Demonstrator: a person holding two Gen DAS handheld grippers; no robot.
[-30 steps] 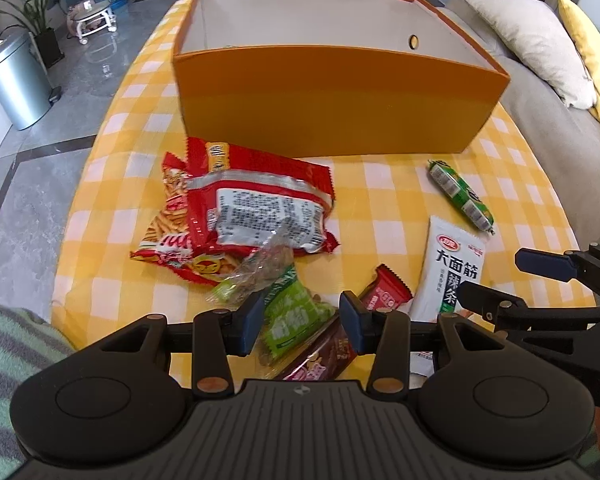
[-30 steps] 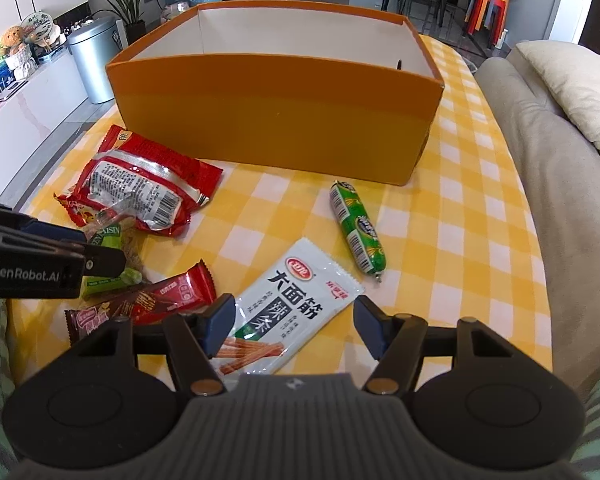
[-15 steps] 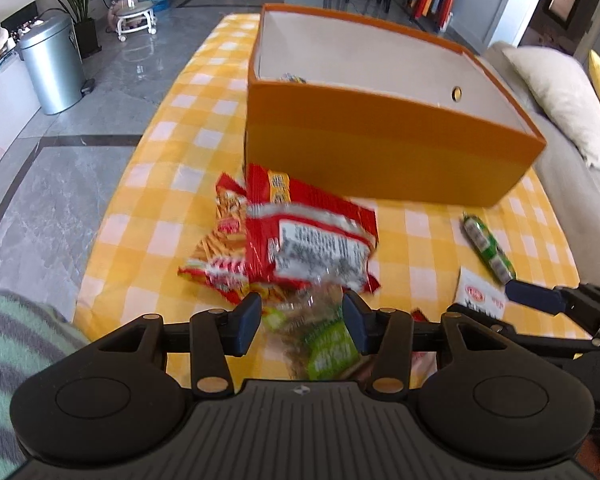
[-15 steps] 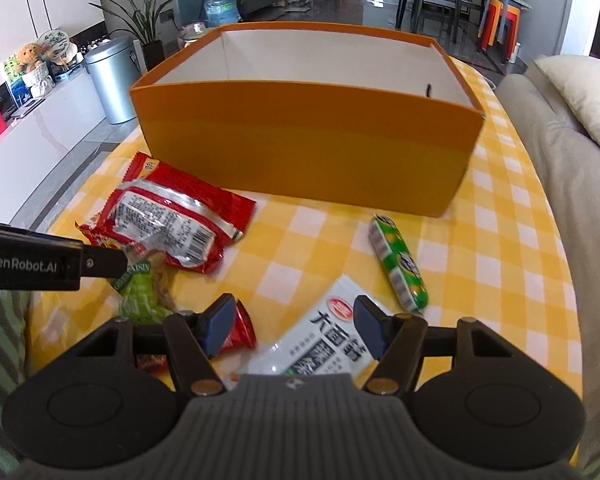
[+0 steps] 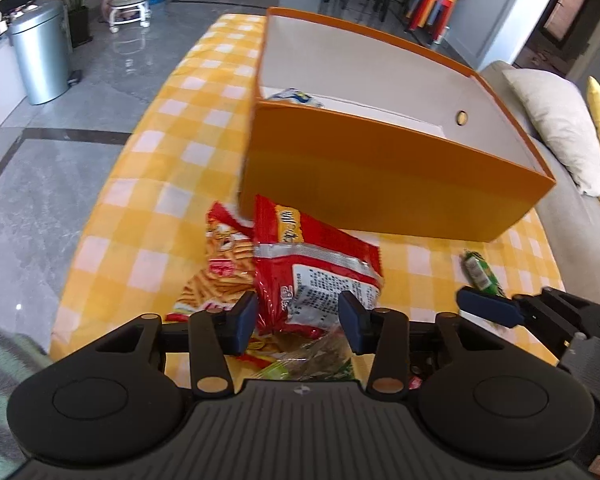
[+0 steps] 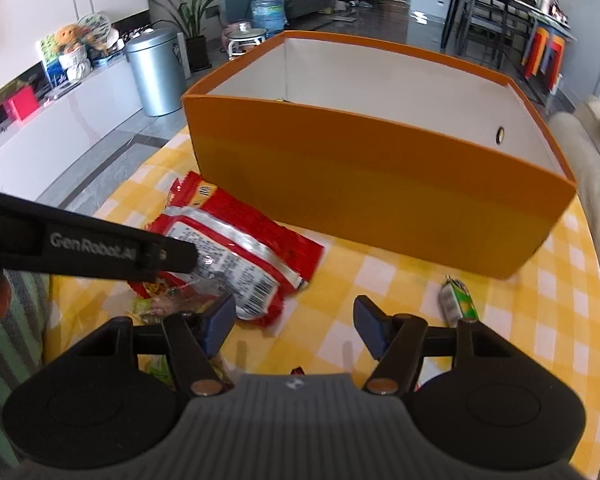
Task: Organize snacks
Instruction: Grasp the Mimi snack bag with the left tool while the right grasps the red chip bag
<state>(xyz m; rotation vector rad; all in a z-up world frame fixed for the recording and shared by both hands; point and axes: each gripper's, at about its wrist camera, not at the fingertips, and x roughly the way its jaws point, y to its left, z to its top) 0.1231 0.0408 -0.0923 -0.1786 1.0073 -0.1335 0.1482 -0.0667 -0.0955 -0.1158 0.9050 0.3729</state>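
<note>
An open orange box point(image 5: 380, 184) point(image 6: 380, 184) stands at the far side of the yellow checked table; a light packet point(image 5: 294, 96) lies inside it. A red snack bag point(image 5: 312, 272) point(image 6: 236, 240) lies on an orange-red bag point(image 5: 216, 276) in front of the box. My left gripper point(image 5: 298, 316) is open above the red bag's near end. A green packet point(image 5: 320, 368) lies under it. A green sausage stick point(image 5: 480, 272) point(image 6: 458, 298) lies to the right. My right gripper point(image 6: 294, 320) is open and empty above the cloth.
A beige sofa with cushions point(image 5: 556, 120) runs along the table's right side. A metal bin point(image 5: 40, 52) and a plant stand on the floor to the left. The left gripper's finger point(image 6: 100, 244) crosses the right wrist view.
Both grippers have risen and pulled back from the snacks; the white packet and red bar have dropped out of view beneath them. Both stayed open.
</note>
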